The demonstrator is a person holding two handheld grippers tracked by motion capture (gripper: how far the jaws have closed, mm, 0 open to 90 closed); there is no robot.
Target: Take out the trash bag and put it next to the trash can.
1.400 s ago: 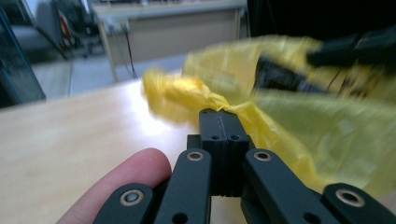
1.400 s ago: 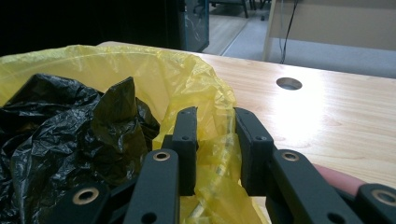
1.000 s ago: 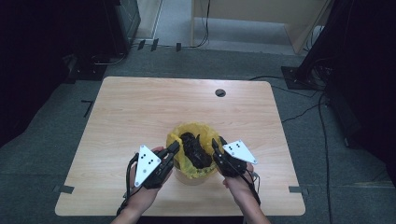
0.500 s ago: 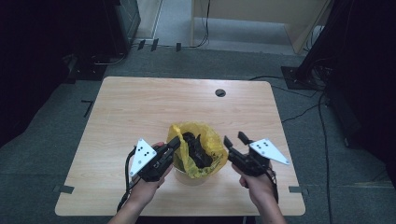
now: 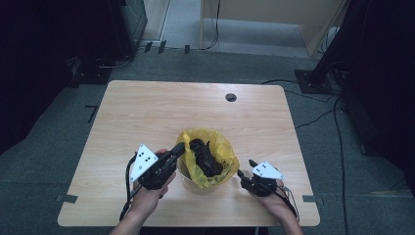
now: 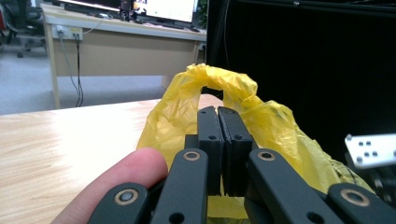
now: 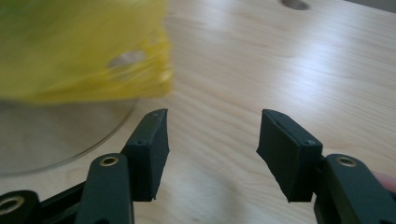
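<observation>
Yellow bag [image 5: 208, 157] sits in a round bin at the counter's [image 5: 147, 112] six o'clock. Left claw [image 6: 218, 116] pinches its rim tight. Right claw [image 7: 212, 140], just opened halfway, holds nothing over bare wood.

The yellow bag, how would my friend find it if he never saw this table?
Look at the wooden table, near the person's edge. A pale round bin stands there, and the yellow bag lines it, crinkly and bright, with something black inside.

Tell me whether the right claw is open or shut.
Open. The right claw has just been opening; its jaws stand apart over bare table, nothing between them.
</observation>
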